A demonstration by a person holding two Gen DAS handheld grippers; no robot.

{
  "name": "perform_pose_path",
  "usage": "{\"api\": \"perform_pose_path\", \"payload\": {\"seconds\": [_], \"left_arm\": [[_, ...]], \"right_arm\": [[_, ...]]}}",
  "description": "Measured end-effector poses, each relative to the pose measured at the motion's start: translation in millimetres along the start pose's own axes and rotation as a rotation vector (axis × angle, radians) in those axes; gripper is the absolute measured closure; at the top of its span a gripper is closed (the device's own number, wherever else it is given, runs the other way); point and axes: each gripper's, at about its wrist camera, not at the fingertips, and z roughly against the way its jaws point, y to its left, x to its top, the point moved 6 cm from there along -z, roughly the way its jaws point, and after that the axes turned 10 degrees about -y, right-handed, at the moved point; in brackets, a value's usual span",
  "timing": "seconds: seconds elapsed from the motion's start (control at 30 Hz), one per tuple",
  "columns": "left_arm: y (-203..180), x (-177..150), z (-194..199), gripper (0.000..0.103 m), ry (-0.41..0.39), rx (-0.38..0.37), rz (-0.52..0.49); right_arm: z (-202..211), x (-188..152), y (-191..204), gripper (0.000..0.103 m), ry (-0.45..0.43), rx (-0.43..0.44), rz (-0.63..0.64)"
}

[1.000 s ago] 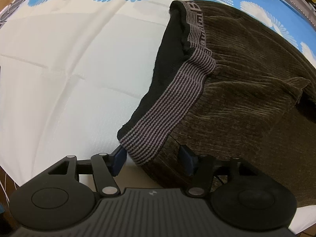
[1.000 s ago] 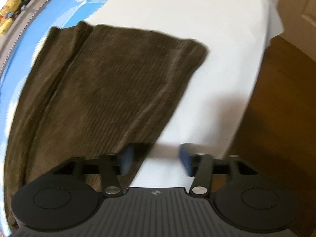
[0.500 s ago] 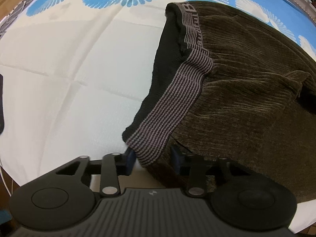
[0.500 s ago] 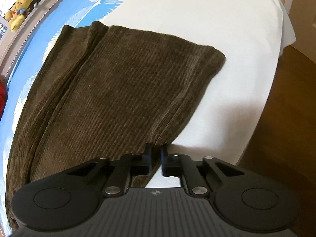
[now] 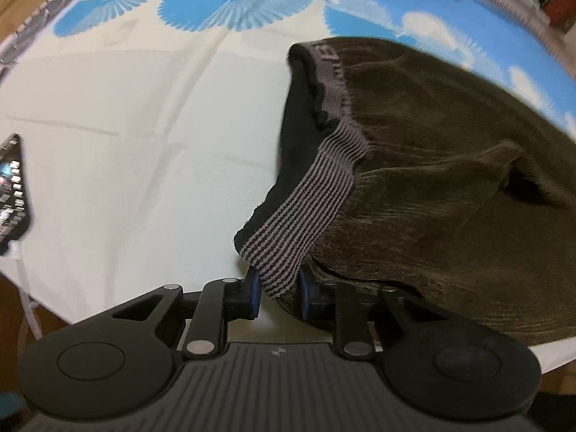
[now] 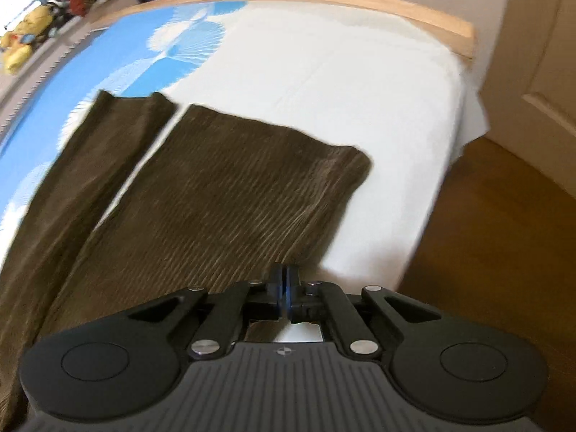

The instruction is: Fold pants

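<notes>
Dark brown corduroy pants (image 5: 450,194) lie on a bed with a white and blue sheet. The grey striped waistband (image 5: 306,212) runs down to my left gripper (image 5: 277,284), which is shut on its near corner. In the right wrist view the near pant leg (image 6: 230,208) rises off the sheet, with the other leg (image 6: 90,165) flat to its left. My right gripper (image 6: 286,280) is shut on the near leg's edge close to the hem.
The bed sheet (image 5: 126,136) spreads left of the pants. A dark patterned object (image 5: 12,190) lies at the bed's left edge. Wooden floor (image 6: 504,252) and a door (image 6: 540,54) are right of the bed. Toys (image 6: 18,46) sit at the far side.
Both grippers closed: the left on the waistband corner, the right on the leg edge. The right gripper has lifted the near leg, so a gap now shows between the two legs.
</notes>
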Motion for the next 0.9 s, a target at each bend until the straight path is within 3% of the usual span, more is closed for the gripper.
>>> {"api": "perform_pose_path", "payload": {"seconds": [0.1,0.2,0.23,0.27,0.3,0.37,0.57,0.77,0.9], "left_arm": [[5,-7,-6,0.062,0.051,0.027,-0.029],[4,2,4,0.042,-0.037,0.063,-0.054],[2,7,9,0.04,-0.073,0.056,-0.049],[-1,11,13,0.04,-0.103,0.042,-0.043],[-6,15,17,0.04,-0.133,0.021,-0.039],[-21,20,19,0.04,-0.161,-0.021,-0.051],[-64,33,27,0.041,-0.254,-0.044,-0.152],[-91,57,31,0.046,-0.359,-0.059,-0.119],[-106,72,50,0.046,-0.477,-0.042,-0.141]], "right_arm": [[-9,1,-3,0.103,0.038,0.011,0.04],[-10,4,-5,0.099,0.038,0.053,0.025],[-9,7,-1,0.099,0.031,0.079,0.029],[-8,7,3,0.091,0.032,0.109,0.034],[-5,6,7,0.074,0.034,0.136,0.038],[2,5,20,0.057,0.02,0.19,0.053],[32,2,69,0.057,-0.04,0.359,0.151],[61,-2,120,0.057,-0.093,0.453,0.273],[75,-4,150,0.057,-0.114,0.52,0.302]]}}
